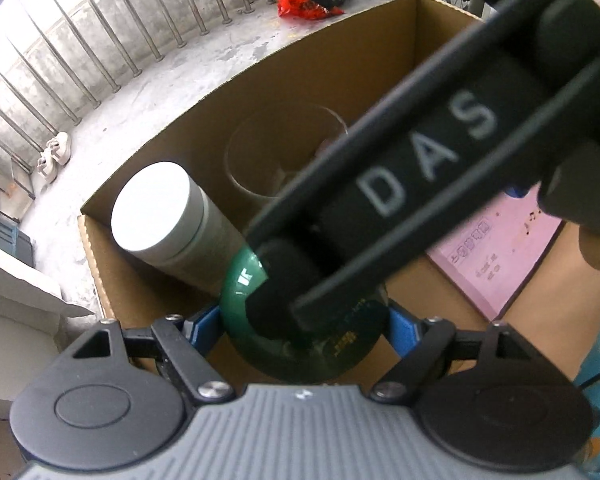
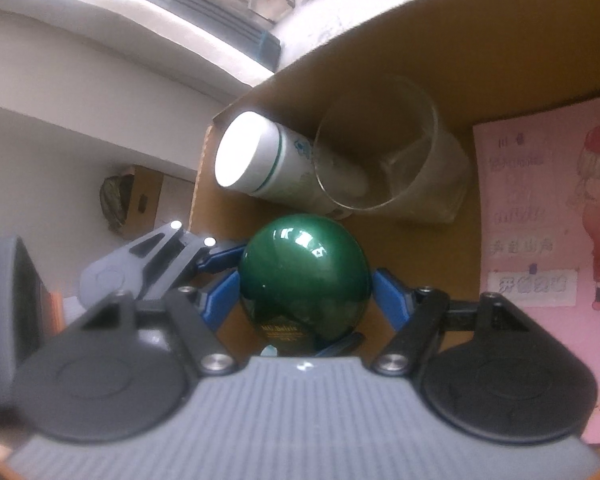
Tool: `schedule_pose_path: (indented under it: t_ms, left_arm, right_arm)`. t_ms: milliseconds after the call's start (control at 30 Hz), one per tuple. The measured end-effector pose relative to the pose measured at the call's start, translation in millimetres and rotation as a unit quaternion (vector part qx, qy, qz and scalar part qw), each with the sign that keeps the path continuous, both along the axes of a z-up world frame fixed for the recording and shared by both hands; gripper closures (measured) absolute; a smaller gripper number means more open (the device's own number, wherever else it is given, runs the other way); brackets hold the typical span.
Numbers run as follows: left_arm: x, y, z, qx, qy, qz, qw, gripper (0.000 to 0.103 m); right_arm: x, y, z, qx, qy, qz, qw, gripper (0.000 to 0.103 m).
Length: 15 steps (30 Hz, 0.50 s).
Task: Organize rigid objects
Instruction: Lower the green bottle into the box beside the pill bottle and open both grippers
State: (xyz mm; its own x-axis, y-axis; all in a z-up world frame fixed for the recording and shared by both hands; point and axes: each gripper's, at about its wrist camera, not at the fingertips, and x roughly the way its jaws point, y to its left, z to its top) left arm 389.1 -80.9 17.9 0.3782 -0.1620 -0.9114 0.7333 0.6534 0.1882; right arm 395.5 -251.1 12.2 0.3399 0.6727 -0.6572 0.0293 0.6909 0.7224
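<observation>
Right hand-held gripper (image 2: 305, 294) clamped on green bottle (image 2: 305, 280), rounded end toward white canister (image 2: 260, 160) and glass (image 2: 384, 152), inside cardboard box (image 2: 420, 40); left hand-held gripper (image 1: 305, 330) pads beside bottle, contact unclear, equally near

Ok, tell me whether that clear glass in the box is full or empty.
Empty: the glass shows only the cardboard box through its walls, nothing inside.

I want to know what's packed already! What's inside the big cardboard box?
Inside the cardboard box stand a white canister, a clear glass, a pink booklet and a green bottle held between both grippers' jaws. The floor beneath the bottle is hidden.
</observation>
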Motion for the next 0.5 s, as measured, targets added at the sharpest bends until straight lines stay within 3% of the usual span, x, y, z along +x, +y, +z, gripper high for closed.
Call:
schedule_pose_path:
  t_ms: [367, 500]
  left_arm:
    - [8.2, 7.3, 12.2, -0.029, 0.003, 0.011, 0.9995, 0.02]
    - [4.4, 10.4, 22.2, -0.049, 0.001, 0.008, 0.9988, 0.031]
  right_arm:
    - [1.8, -7.2, -11.5, -0.006, 0.022, -0.016, 1.0, 0.029]
    - [-2.1, -7.0, -3.4, -0.014, 0.012, -0.017, 1.0, 0.031]
